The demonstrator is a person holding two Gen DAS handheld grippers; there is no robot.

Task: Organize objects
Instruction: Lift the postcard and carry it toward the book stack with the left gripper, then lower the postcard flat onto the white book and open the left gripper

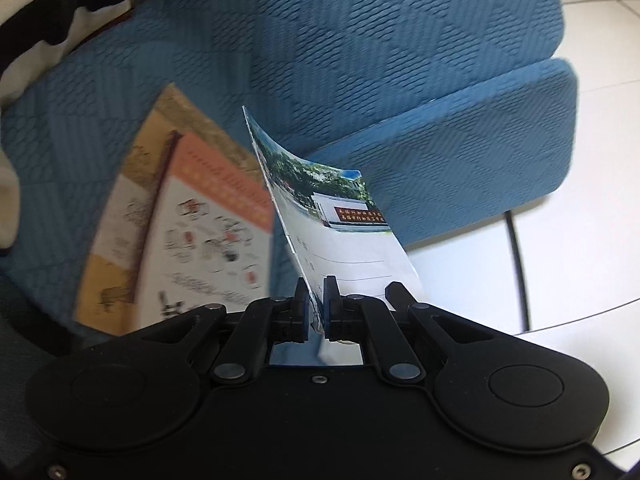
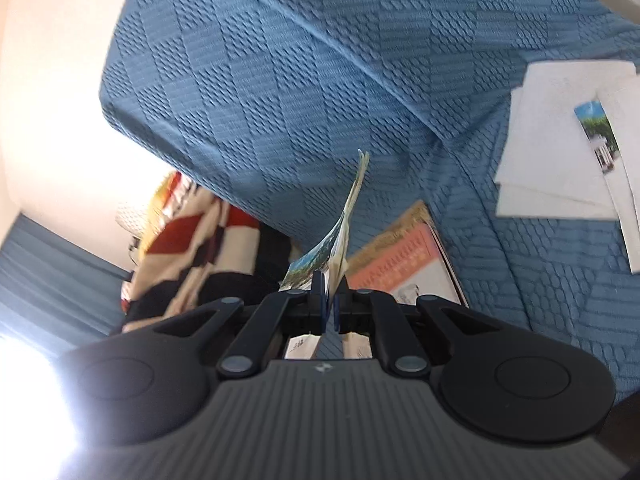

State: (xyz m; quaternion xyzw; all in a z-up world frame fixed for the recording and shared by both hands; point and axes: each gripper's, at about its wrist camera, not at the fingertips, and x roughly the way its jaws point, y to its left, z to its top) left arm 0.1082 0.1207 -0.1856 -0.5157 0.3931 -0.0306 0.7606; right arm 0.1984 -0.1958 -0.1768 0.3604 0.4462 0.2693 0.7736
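My left gripper [image 1: 317,286] is shut on a thin booklet [image 1: 340,224] with a photo of trees and a building on its cover, held on edge above the blue sofa [image 1: 360,60]. My right gripper [image 2: 331,285] is shut on a similar photo-cover booklet [image 2: 346,216], which bends upward from the jaws. An orange-and-white leaflet [image 1: 208,232] lies on a yellow-brown book [image 1: 160,136] on the sofa seat; the leaflet also shows in the right wrist view [image 2: 400,268]. Several white booklets [image 2: 560,148] lie on the seat at the right.
A cushion with red, black and cream pattern [image 2: 188,240] sits at the sofa's left end. A cream cushion with a black edge [image 1: 52,20] is at the upper left. White tiled floor [image 1: 580,240] and a black sofa leg [image 1: 516,264] lie right of the sofa.
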